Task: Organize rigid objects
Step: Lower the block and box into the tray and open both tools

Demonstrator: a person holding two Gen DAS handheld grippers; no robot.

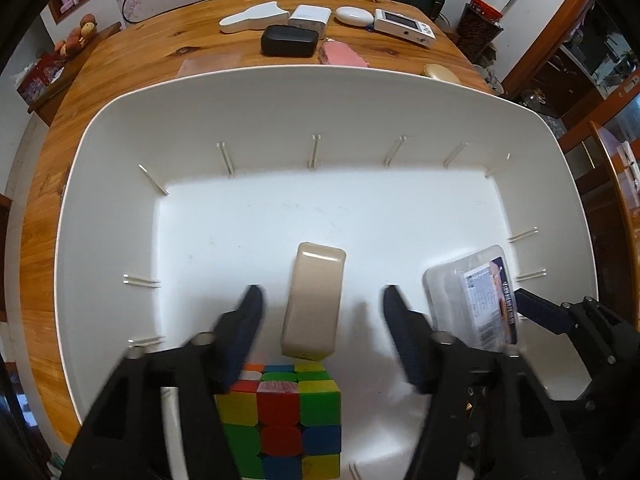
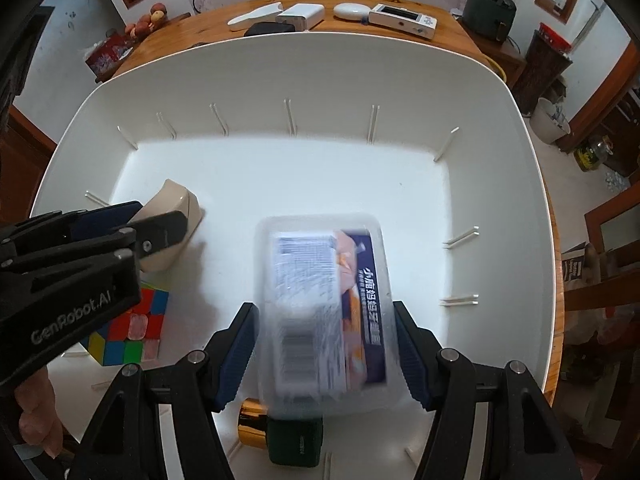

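Note:
A white bin [image 1: 280, 80] fills both views. My left gripper [image 1: 324, 292] is open inside it, with a beige case [image 1: 314, 300] lying on the bin floor between its fingers and touching neither. A colourful puzzle cube [image 1: 288, 412] sits just under that case. In the right wrist view my right gripper [image 2: 325, 307] straddles a clear plastic box with a printed label [image 2: 324, 312]. The box is blurred, and thin gaps show at both pads. The left gripper [image 2: 152, 216] appears at the left over the beige case [image 2: 176, 208], with the cube [image 2: 128, 328] below it.
A green and gold object [image 2: 280, 436] lies in the bin beneath the plastic box. On the wooden table [image 1: 160, 48] behind the bin are a black case [image 1: 289, 41], a pink item [image 1: 342, 54], several white items and a gold oval [image 1: 442, 74]. A hand [image 2: 36, 420] shows at lower left.

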